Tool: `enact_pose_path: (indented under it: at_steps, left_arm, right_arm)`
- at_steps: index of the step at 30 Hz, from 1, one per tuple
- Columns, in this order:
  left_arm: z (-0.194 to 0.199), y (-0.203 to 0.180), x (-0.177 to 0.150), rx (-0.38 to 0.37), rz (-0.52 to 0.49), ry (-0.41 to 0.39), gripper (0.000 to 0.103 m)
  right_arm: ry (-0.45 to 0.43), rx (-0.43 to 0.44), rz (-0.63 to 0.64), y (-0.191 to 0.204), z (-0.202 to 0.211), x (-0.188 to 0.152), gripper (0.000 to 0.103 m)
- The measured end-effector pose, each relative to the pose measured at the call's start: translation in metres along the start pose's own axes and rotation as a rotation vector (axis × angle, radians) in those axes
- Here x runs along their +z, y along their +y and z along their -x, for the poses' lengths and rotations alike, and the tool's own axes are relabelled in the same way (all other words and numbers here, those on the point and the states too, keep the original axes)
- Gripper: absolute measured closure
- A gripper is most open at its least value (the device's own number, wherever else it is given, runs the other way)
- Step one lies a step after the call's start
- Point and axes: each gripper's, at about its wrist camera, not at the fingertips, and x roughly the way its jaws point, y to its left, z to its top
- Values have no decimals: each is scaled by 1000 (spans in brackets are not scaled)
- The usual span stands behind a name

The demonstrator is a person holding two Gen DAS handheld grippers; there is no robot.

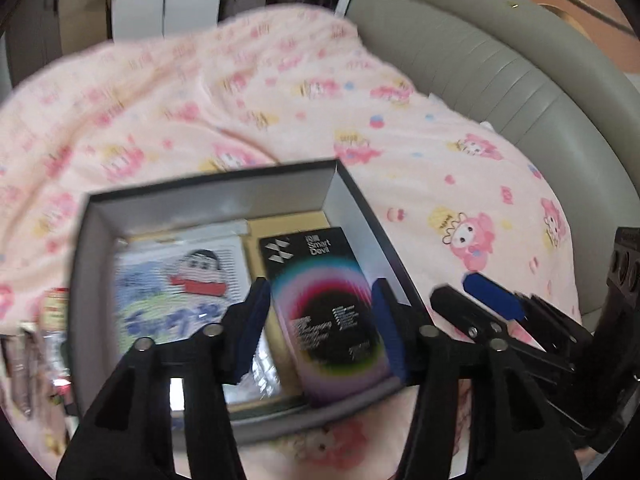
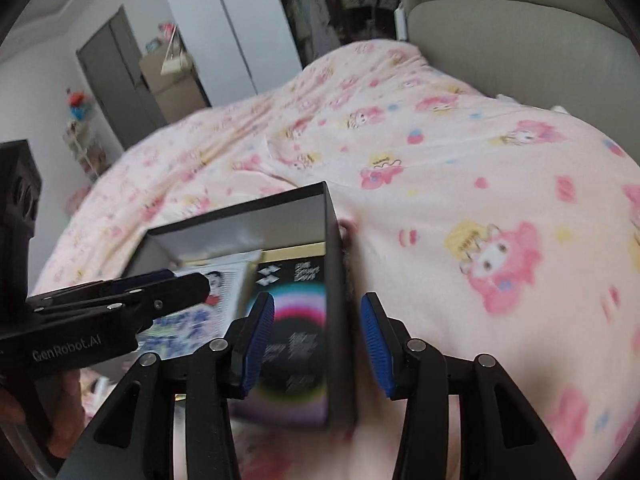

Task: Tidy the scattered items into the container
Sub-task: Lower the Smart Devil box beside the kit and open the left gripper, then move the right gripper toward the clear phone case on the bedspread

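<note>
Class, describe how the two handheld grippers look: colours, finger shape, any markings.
Both are black plastic. The left gripper and right gripper each have two angular fingers with ribbed blue pads and round silver pivot pins. The left gripper's body carries white lettering, GenRobot.AI.

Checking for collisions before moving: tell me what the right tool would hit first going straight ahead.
Probably the dark box's right side wall, which stands between the right tool's open pads. Depth is unclear through the blur.
</note>
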Motion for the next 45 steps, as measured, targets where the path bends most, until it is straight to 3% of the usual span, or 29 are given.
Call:
enact_pose_path:
  at_steps: [8, 17, 23, 35, 40, 43, 45]
  left_arm:
    - [66, 1, -47, -27, -2, -58, 46]
    - [91, 19, -100, -15, 16, -16, 48]
    - [112, 71, -124, 1, 125, -13, 48]
    - [166, 214, -184, 150, 432, -58, 48]
    - [164, 277, -199, 192, 593, -18, 48]
    - [159, 303, -202, 253, 602, 4, 48]
    - [156, 324, -207, 290, 604, 26, 49]
  right_arm:
    - [-16, -26, -5, 29, 70, -36, 58]
    - [41, 2, 121, 84, 72, -66, 58]
    - [74, 79, 238, 135, 60, -84, 59]
    - [256, 293, 391, 260, 2, -120, 59]
    - [331, 315, 403, 294, -33, -127, 59]
    - [372, 268, 405, 308, -54, -128, 59]
    - [371, 287, 413, 315, -58, -123, 59]
